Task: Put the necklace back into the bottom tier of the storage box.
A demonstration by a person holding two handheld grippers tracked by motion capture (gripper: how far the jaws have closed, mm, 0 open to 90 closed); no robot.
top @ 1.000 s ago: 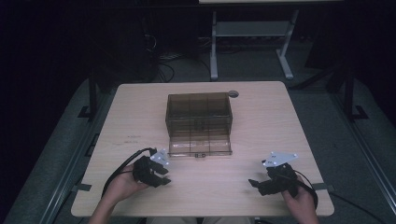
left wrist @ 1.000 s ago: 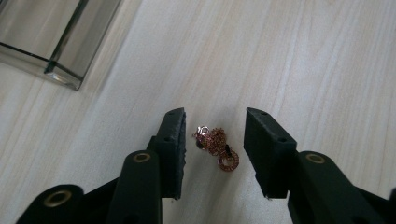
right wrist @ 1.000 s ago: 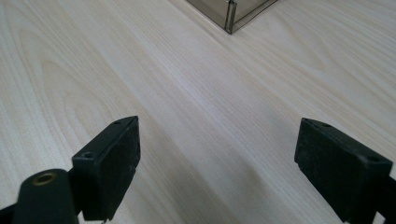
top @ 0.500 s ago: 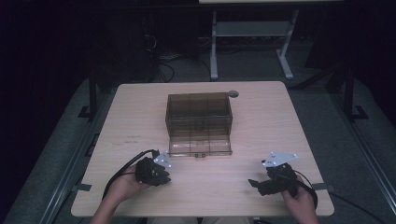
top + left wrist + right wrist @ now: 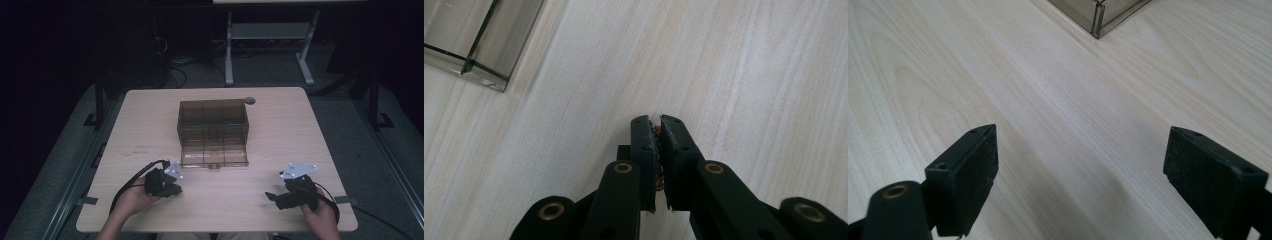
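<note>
Resting Grippers Below An Open Box

Sitting at the frame's centre on the table [image 5: 150, 125], the tinted compartment box [image 5: 213, 131] lay open, contents unclear. Lower left, the left gripper [image 5: 657, 131] was clenched; lower right, the right gripper [image 5: 1080, 175] gaped wide
</note>
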